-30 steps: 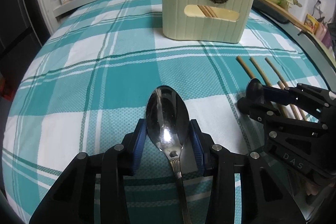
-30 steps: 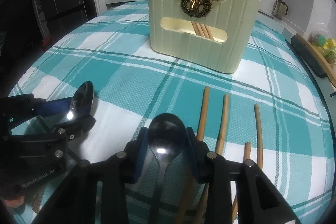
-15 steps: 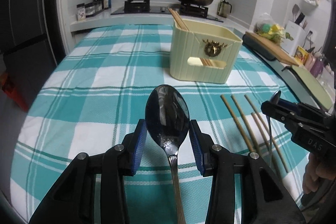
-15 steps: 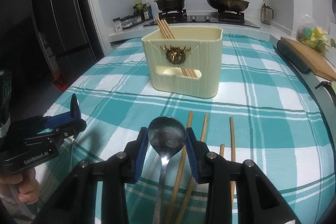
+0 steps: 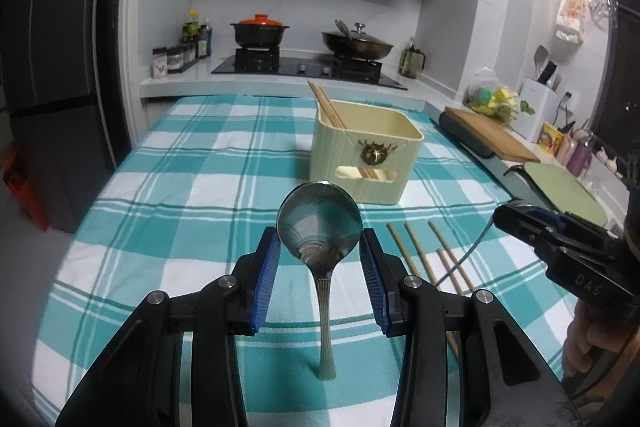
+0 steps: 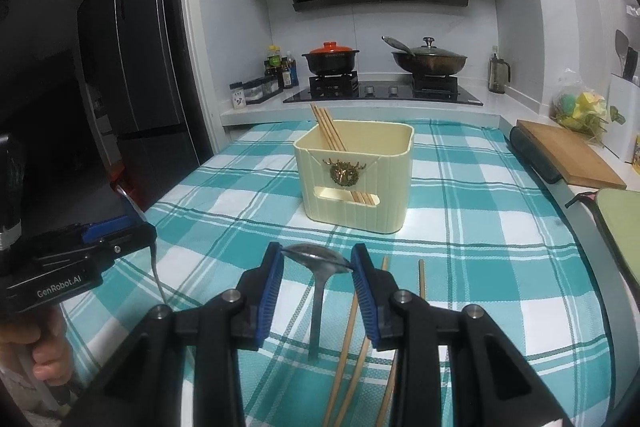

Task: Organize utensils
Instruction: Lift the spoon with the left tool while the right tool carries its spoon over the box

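My left gripper (image 5: 319,243) is shut on the bowl of a steel spoon (image 5: 320,223), whose handle hangs down above the checked cloth. My right gripper (image 6: 317,261) is shut on a second spoon (image 6: 316,261) by its bowl, handle dangling. Each gripper shows in the other's view: the right gripper (image 5: 516,217) at the right edge, the left gripper (image 6: 132,229) at the left edge. A cream utensil holder (image 5: 360,163) (image 6: 356,187) stands ahead of both, with chopsticks (image 6: 328,131) leaning inside. Several loose chopsticks (image 5: 424,255) (image 6: 348,335) lie on the cloth below the right gripper.
The teal checked tablecloth (image 5: 192,187) covers the table. Behind it is a counter with a stove, a red-lidded pot (image 6: 330,57) and a wok (image 6: 428,59). A cutting board (image 6: 568,155) lies at the right and a dark fridge (image 6: 132,67) stands at the left.
Both grippers have risen from the cloth with their spoons and tipped upward. The holder now looks farther off and lower in both views.
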The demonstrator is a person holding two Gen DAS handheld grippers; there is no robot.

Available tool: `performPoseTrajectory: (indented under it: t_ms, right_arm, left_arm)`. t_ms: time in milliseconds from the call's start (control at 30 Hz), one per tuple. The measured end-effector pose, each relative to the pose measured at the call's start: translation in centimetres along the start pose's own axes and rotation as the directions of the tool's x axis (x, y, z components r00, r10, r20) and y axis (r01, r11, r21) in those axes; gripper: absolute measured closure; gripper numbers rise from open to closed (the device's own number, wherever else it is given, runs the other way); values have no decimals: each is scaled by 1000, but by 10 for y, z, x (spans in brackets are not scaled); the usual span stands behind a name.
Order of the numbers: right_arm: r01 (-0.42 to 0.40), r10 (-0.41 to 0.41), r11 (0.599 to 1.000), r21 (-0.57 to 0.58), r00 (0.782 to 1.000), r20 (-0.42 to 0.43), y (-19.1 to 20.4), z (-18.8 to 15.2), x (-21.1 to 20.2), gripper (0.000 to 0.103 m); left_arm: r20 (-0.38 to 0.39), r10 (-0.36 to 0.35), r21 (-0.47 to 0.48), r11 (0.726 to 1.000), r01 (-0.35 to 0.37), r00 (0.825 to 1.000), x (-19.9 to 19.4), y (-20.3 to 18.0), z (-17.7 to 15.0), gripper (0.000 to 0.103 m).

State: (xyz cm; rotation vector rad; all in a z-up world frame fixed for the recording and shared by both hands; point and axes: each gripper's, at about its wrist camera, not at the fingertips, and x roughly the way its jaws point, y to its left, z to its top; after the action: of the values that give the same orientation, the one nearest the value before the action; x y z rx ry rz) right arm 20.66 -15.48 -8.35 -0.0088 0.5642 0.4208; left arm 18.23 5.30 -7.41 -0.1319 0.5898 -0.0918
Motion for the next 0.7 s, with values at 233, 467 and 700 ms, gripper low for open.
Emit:
performPoseTrajectory:
  t_ms: [233, 467, 700]
  right_arm:
    - [6, -6, 1000, -13, 999, 33, 1, 11, -11, 68]
    - [12, -10, 1000, -25, 998, 61, 1, 25, -16, 68]
    - [7, -4, 1000, -31, 997, 76, -5, 41, -19, 68]
  left_arm:
    - [16, -13, -14, 1000, 13, 1000, -1, 1, 9, 62]
    - [30, -27, -14, 1000, 27, 999, -4, 1, 20, 62]
    - [48, -58, -7, 998, 59, 997, -8, 0, 43, 62]
